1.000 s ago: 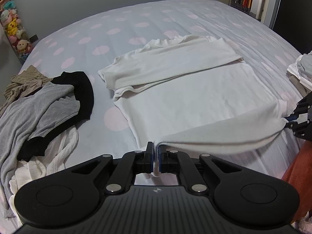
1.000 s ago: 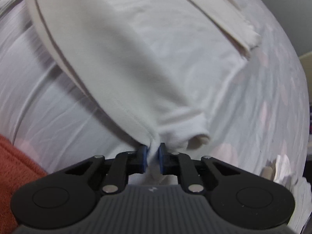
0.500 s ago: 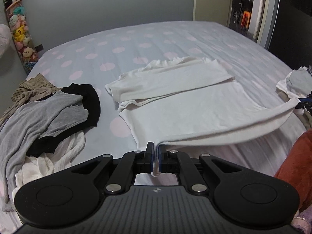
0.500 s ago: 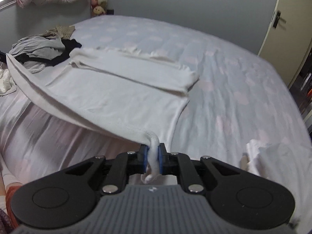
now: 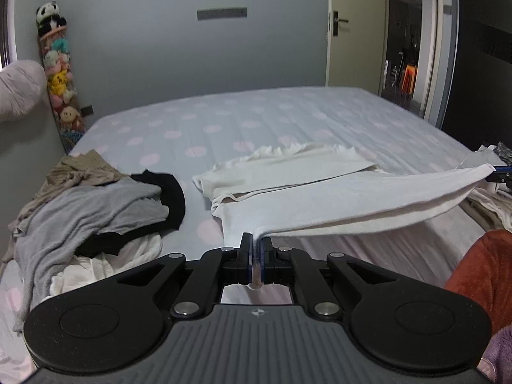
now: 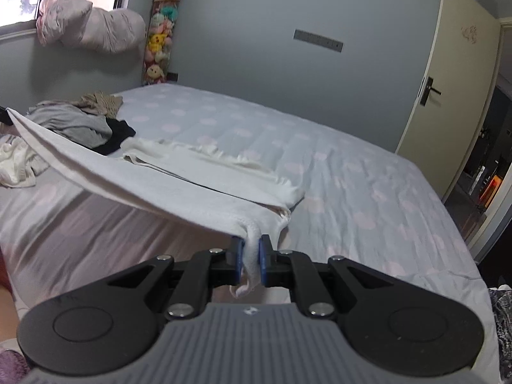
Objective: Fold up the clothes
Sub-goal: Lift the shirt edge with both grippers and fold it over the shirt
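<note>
a heap of unfolded clothes (image 5: 96, 204) sits at the near left corner of the bed (image 5: 288, 118): a grey top over a black one, something tan behind, white cloth spilling toward the near edge. it lies just beside the white garment (image 5: 304, 185) but apart from it, with a strip of dotted sheet between. at the right edge of the bed another small pile of pale clothes (image 5: 489, 198) lies under the lifted hem. beyond the far left corner a tall holder of stuffed toys (image 6: 158, 38) stands against the wall, a panda on top, with a bundled pink curtain (image 6: 92, 27) beside it by the window. a cream door (image 6: 448, 102) stands past the far right corner. something rust-orange (image 5: 483, 272) crowds the near right of the left wrist view; i can't tell what it is.

the white garment rests near the middle of the near half of the bed, its sleeves folded across the body, the upper part flat on the sheet. its near hem is raised off the bed and stretched in a sagging line between the two tools. the left gripper (image 5: 255, 256) is pinched tight on one hem corner, a little nub of cloth poking out behind the pads. the right gripper (image 6: 250, 257) is clamped on the other corner, a thicker bunch of cloth hanging through.
</note>
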